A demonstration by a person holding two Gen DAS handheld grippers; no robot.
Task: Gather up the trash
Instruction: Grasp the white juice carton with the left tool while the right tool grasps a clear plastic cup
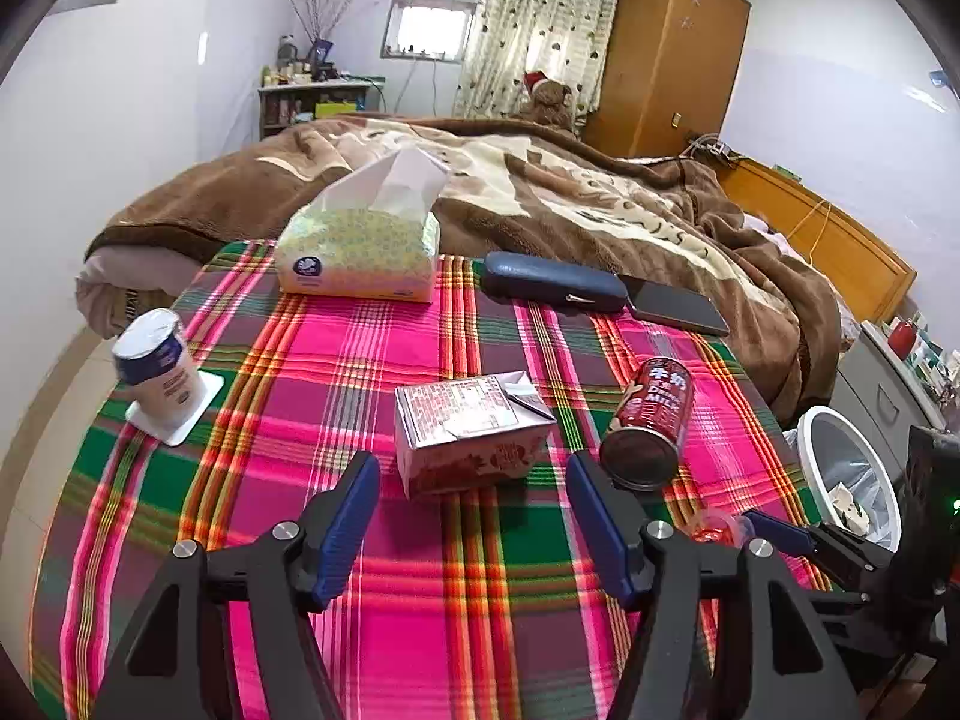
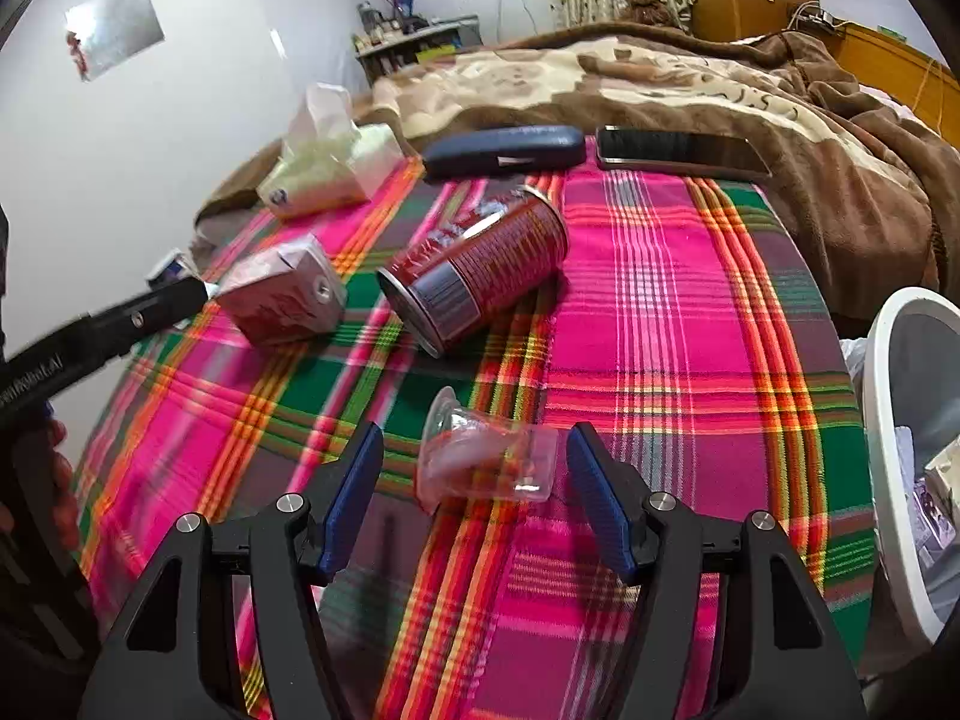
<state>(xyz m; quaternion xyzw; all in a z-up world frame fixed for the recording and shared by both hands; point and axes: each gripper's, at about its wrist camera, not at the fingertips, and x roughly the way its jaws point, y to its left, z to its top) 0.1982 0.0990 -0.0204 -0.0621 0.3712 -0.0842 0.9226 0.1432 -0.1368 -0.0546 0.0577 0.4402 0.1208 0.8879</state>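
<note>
Plaid cloth (image 1: pixel 420 600) covers the table – pink, green, orange bands. Trash on it: a small drink carton (image 1: pixel 471 432) lying on its side, a red milk can (image 1: pixel 648 423) tipped over beside it, and a crumpled clear plastic cup (image 2: pixel 486 459) nearer the table's right side.

Left gripper (image 1: pixel 474 516) has its jaws apart, nothing between the pads; the carton lies just beyond the tips, not touched. Right gripper (image 2: pixel 474 492) also stands open, the plastic cup lying in the gap with the pads clear of it on both sides.

Along the far edge, against the brown blanket (image 1: pixel 570 192) of the bed: a tissue pack (image 1: pixel 360 252), a dark glasses case (image 1: pixel 552 282), a phone (image 1: pixel 678 306). At the left edge a white-and-blue cup (image 1: pixel 159 369) stands on a square coaster (image 1: pixel 180 408).

The can sits between the carton and the right gripper's ground – closest obstacle to either.

White bin (image 2: pixel 894 450) off the table's right edge, cut by the frame; its contents are hard to make out. The right-wrist view is blurred over the carton and tissue pack.

Open cloth lies in the middle of the table and toward the bin.
</note>
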